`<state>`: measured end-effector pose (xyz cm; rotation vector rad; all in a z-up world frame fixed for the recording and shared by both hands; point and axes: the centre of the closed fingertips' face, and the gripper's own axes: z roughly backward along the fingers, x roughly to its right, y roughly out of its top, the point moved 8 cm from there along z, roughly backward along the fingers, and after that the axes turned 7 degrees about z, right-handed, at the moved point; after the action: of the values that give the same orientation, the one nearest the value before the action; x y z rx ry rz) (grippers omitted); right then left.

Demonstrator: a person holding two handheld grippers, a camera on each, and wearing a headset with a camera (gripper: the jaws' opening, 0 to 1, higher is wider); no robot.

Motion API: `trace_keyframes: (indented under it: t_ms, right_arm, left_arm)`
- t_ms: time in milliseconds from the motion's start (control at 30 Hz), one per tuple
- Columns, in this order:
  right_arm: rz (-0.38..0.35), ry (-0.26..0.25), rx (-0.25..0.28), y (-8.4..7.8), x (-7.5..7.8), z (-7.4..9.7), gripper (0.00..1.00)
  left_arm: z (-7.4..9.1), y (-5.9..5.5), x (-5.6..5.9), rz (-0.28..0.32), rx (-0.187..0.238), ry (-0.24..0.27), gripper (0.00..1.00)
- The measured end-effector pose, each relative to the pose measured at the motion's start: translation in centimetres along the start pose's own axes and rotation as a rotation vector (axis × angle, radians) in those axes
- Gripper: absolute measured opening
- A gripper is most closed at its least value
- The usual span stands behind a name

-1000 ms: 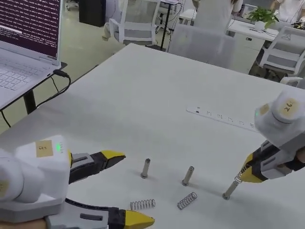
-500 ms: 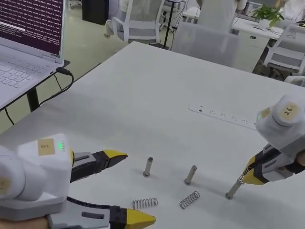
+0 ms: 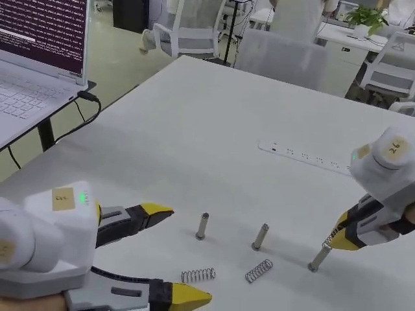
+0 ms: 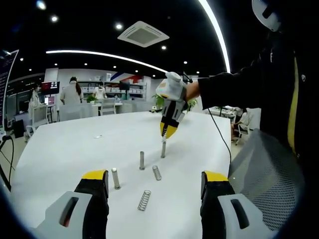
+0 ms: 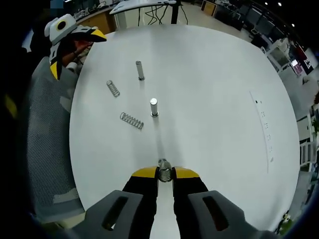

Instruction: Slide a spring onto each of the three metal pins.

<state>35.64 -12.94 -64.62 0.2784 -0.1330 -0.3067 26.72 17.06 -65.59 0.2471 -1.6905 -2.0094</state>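
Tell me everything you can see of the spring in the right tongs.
It is a small silvery coil spring, pinched between the yellow tips of the right tongs. The right gripper view looks along its axis, so it shows as a ring. It sits at the top of the rightmost pin, which leans; whether it is threaded on is unclear.

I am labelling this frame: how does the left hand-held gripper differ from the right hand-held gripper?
The left hand-held gripper is open and holds nothing; the right hand-held gripper is shut on a spring. The left is apart from the pins; the right holds its spring at the top of one pin. Both have yellow tips.
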Motion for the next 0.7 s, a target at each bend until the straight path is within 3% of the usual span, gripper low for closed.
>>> trace_keyframes:
  t_ms: [333,700]
  right_arm:
    - [0.004,0.009,-0.011,0.0,-0.1,-0.3,0.08]
    - [-0.008,0.017,-0.016,-0.5,-0.4,-2.0,0.08]
  left_arm:
    - [0.1,-0.1,0.0,-0.001,0.000,0.004,0.72]
    - [0.0,0.0,0.1,-0.003,-0.004,0.002,0.71]
